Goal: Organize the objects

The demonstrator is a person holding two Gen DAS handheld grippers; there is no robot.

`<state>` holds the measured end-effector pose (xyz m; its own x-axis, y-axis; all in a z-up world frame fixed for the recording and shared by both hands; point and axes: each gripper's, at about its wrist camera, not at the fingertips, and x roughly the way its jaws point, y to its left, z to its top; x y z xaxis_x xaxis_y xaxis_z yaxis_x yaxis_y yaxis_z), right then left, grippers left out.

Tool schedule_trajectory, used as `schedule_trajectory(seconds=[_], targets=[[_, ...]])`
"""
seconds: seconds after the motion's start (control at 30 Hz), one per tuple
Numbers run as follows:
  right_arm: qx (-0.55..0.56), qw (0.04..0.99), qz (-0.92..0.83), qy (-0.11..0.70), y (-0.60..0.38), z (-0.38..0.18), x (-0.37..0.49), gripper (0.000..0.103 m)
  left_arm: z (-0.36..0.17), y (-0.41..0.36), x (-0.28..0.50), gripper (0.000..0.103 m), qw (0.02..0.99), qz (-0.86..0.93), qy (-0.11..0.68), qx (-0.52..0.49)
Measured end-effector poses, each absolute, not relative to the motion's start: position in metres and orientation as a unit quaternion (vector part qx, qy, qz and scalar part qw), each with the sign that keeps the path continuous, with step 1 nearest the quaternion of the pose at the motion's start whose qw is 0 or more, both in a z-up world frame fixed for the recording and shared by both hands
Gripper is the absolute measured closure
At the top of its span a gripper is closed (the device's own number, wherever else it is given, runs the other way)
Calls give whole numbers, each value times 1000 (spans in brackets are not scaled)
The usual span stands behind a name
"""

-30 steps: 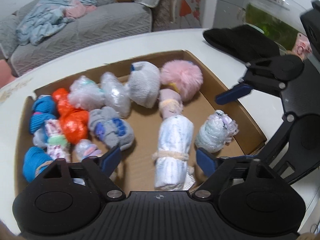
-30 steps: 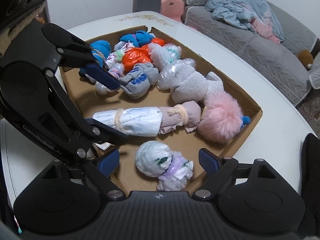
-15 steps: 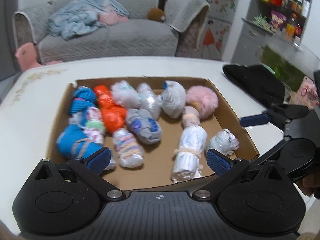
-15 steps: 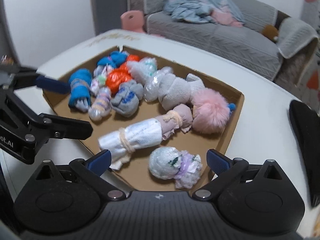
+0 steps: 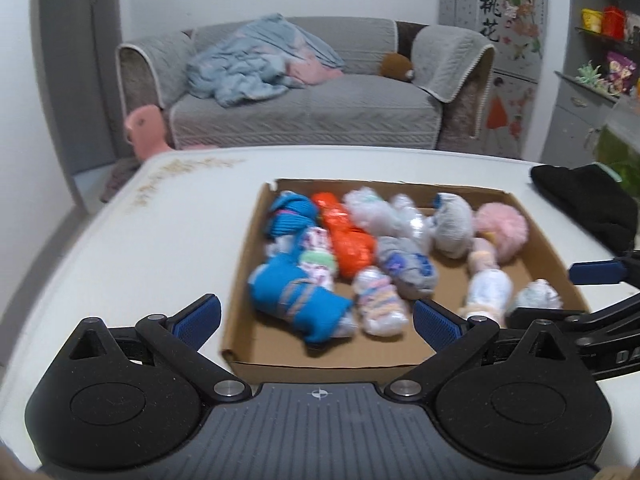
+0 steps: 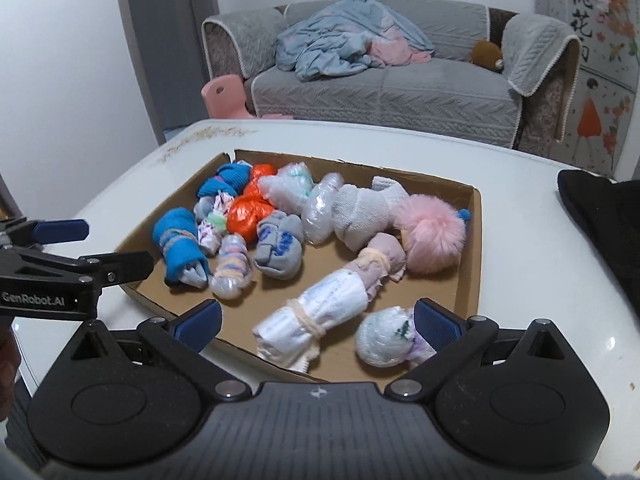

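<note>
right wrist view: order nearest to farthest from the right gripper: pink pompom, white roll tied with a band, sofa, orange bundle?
From the right gripper:
1. White roll, front of the box, between the open jaws.
2. Pink pompom, right of the box's middle.
3. Orange bundle, back left of the box.
4. Sofa, beyond the table.

Soft, even indoor light, fisheye bending at the edges

Left view is blurring around the cardboard box (image 5: 256, 236) (right view sharper); faint glare is showing on the white table (image 6: 520, 216) beside it.
</note>
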<state>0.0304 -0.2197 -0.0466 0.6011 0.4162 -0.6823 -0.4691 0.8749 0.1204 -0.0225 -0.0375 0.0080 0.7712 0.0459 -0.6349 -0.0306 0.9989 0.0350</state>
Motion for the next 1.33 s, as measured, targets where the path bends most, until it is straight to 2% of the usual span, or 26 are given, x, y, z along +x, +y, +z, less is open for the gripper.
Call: schedule_trajectory(seconds=[0.27, 1.33], targets=[[-36, 899, 246, 360, -209, -43, 29, 1, 8, -32, -20, 1, 940, 62, 332, 50], [-36, 899, 247, 359, -205, -44, 32, 1, 14, -32, -12, 1, 943, 45, 325, 53]])
